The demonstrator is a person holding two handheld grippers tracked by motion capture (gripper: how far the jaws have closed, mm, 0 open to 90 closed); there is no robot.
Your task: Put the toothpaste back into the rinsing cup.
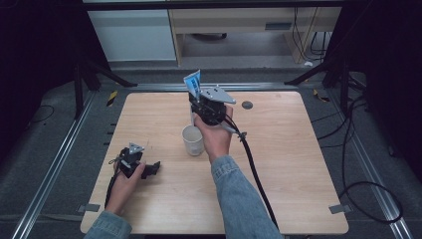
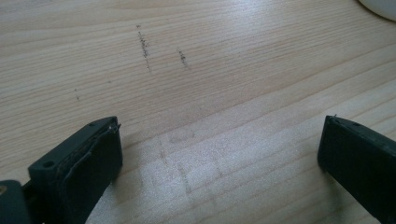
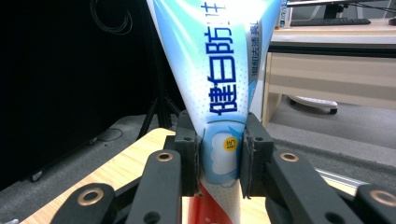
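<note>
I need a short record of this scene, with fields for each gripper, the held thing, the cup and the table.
right gripper: shut on the toothpaste tube, raised beyond the cup
toothpaste tube: blue and white, flat end up
left gripper: open, nothing between its jaws, low on the table
cup: white, upright, near the table's middle
table: light wood

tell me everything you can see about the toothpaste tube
The toothpaste tube is a soft, glossy tube, white and light blue with dark blue characters, a small yellow dot and red toward its lower end. It stands upright with its flat crimped end up, clamped between the right gripper's jaws, held above the table just behind the white cup.
</note>
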